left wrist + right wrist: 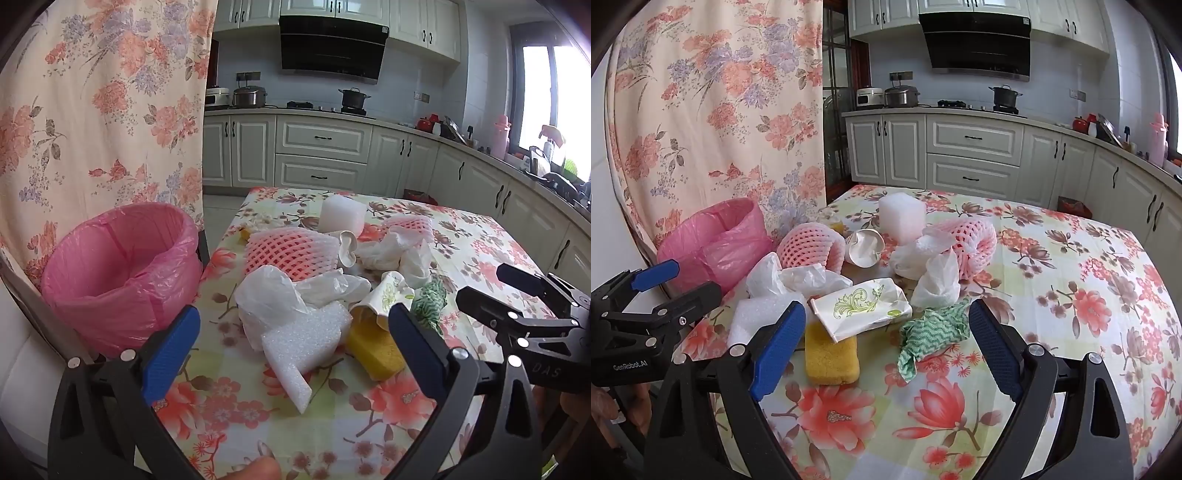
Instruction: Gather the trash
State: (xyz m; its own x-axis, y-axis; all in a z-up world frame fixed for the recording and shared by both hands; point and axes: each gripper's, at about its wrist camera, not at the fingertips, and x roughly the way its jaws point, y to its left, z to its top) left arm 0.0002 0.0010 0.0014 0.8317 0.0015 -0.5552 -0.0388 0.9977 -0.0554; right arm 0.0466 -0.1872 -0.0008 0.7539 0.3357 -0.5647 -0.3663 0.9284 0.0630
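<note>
Hovering with both the left gripper (295,328) and right gripper (888,328) spread wide, holding nothing. Lying mid-frame: foam sheet (304,338), sponge (831,356), crumpled paper cup (862,310). Waiting at left: pink-lined bin (122,266). Risking snagging the floral tablecloth (1052,295), or dropping slippery foam short of the bin.

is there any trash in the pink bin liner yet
No, the pink bin liner looks empty inside, and the trash lies on the table.

Bright daylight from the blown-out window (561,99) fills both sharp views, with soft shadows, fisheye bending and dark vignetted corners.
</note>
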